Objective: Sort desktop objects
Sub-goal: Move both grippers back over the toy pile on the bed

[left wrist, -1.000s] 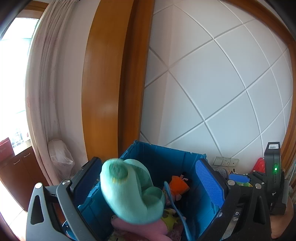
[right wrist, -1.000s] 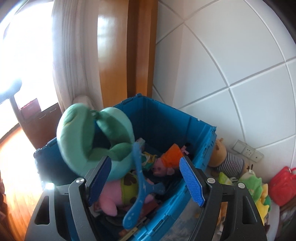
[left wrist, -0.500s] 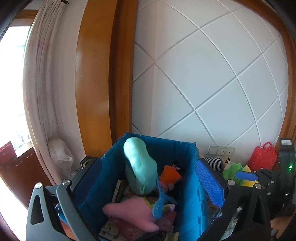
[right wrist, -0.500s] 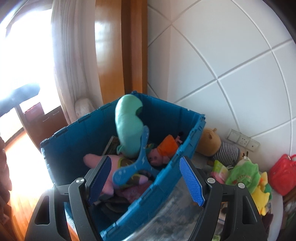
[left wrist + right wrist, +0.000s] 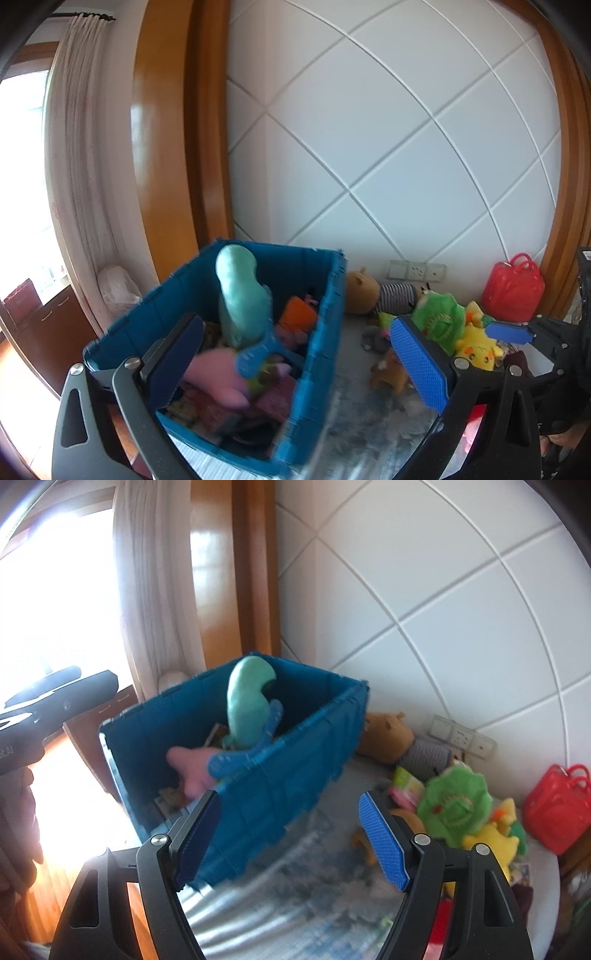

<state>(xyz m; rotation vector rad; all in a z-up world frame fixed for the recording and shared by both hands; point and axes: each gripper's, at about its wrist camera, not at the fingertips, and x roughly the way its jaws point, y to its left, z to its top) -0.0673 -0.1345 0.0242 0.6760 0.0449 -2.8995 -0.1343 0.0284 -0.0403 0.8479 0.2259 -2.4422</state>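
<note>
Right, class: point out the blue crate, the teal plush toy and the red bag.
blue crate (image 5: pixel 295 775): right wrist view, on its near outer wall.
teal plush toy (image 5: pixel 240 295): left wrist view, on its upright body.
red bag (image 5: pixel 511 293): left wrist view, on its front face.

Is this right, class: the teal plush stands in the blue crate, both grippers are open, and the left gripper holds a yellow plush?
Not quite. The left gripper holds nothing; the yellow plush lies on the table, as the left wrist view shows. The teal plush does stand in the blue crate, and the right gripper is open too.
</note>
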